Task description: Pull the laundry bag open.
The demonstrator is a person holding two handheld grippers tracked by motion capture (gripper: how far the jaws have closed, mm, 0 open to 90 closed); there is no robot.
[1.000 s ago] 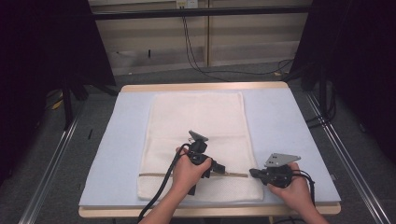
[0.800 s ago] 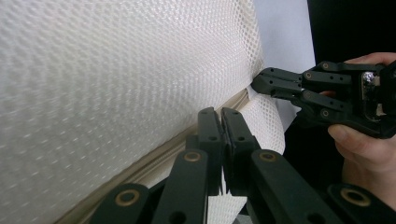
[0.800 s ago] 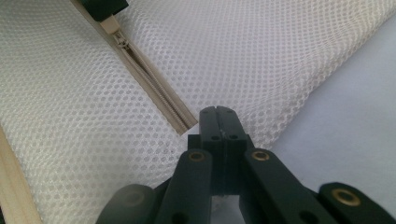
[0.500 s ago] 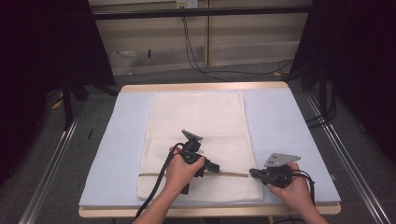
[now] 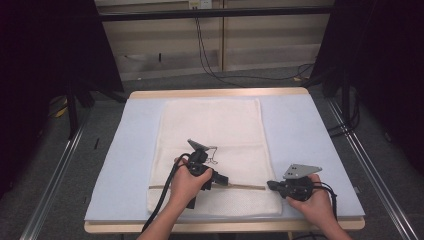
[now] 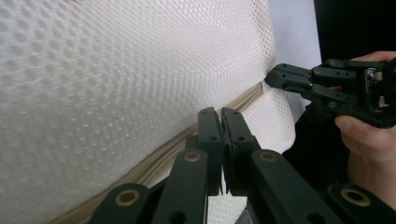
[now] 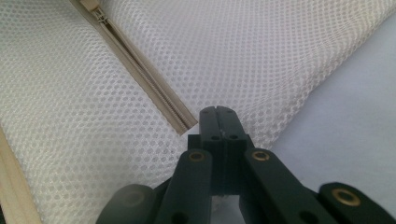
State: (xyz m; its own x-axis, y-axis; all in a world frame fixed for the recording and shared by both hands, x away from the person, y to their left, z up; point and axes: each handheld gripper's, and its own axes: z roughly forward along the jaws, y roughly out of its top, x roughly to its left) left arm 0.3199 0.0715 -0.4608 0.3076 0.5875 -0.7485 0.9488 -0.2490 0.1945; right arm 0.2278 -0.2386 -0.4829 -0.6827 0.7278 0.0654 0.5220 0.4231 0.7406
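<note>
Near the front edge of the tabletop [image 5: 300, 125], the left tool [image 5: 220, 181] has its jaws pressed together on the beige zipper [image 5: 245, 186] of a white mesh laundry bag [image 5: 215, 130]; what exactly sits between the pads cannot be told. Just to its right, the right tool [image 5: 272, 185] is likewise pressed together, pinching the bag's edge at the zipper's end. The bag lies flat along the tabletop's middle, on a pale blue cover, its zipper running across near the person's side.

The high view looked down over the table [image 5: 310, 130]; both gripper views sat close — sharing the mesh bag's [image 5: 210, 130] zipper [image 7: 140, 70].
</note>
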